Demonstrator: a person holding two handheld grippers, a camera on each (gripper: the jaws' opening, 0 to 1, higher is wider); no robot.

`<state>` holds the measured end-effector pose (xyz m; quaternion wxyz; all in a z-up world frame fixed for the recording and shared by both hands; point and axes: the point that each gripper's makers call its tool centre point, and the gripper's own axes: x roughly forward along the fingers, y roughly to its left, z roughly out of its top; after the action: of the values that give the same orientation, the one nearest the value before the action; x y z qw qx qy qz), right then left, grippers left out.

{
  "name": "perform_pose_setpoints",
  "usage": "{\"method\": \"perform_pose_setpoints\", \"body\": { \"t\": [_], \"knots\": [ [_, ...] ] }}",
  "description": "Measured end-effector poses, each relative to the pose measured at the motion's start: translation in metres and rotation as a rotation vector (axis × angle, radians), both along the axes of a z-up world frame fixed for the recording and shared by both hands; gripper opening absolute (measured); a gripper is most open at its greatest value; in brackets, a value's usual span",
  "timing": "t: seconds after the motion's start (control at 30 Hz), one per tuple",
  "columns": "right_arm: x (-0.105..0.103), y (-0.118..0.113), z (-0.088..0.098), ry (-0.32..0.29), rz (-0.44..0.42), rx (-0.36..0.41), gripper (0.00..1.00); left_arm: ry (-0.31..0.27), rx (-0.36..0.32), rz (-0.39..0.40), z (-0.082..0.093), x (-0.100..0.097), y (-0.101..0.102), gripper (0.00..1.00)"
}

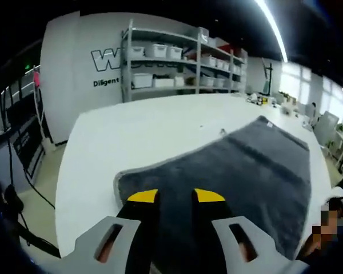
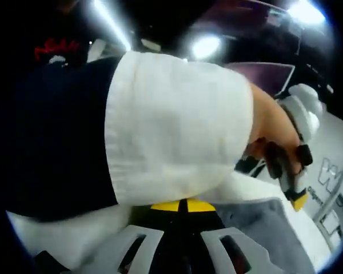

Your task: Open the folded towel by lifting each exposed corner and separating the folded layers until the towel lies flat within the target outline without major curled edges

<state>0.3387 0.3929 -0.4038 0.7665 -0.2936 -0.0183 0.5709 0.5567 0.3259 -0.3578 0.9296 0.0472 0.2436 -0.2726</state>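
Holding your left hand-held gripper (image 1: 176, 196) spread over the soft grey towel (image 1: 246, 171) on the white worktop (image 1: 137, 131), you're ready to grab; your right hand-held gripper (image 2: 184, 205) is pressed together.

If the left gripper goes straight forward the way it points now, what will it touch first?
Most likely the grey towel: the left gripper hangs open just over its near edge. Depth is unclear, so it may skim above it.

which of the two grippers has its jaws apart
The left gripper, over the grey towel: a gap shows between its yellow tips. The right gripper has its tips touching.
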Motion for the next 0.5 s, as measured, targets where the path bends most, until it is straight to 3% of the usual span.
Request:
{"method": "perform_pose_setpoints", "body": {
  "t": [0.13,0.27,0.33,0.5],
  "knots": [
    [-0.004,0.001,-0.005,0.010,0.017,-0.020,0.00,-0.006,0.021,0.018,-0.007,0.003,0.004,0.20],
    [-0.010,0.004,-0.007,0.057,0.041,-0.003,0.00,-0.082,0.044,0.074,-0.005,0.019,0.014,0.18],
    [-0.009,0.004,-0.007,0.057,0.040,-0.003,0.00,-0.087,0.055,0.090,-0.008,0.024,0.017,0.17],
    [-0.007,0.001,-0.007,0.097,0.036,-0.001,0.00,-0.159,0.146,0.139,-0.012,0.042,0.025,0.15]
  ]
}}
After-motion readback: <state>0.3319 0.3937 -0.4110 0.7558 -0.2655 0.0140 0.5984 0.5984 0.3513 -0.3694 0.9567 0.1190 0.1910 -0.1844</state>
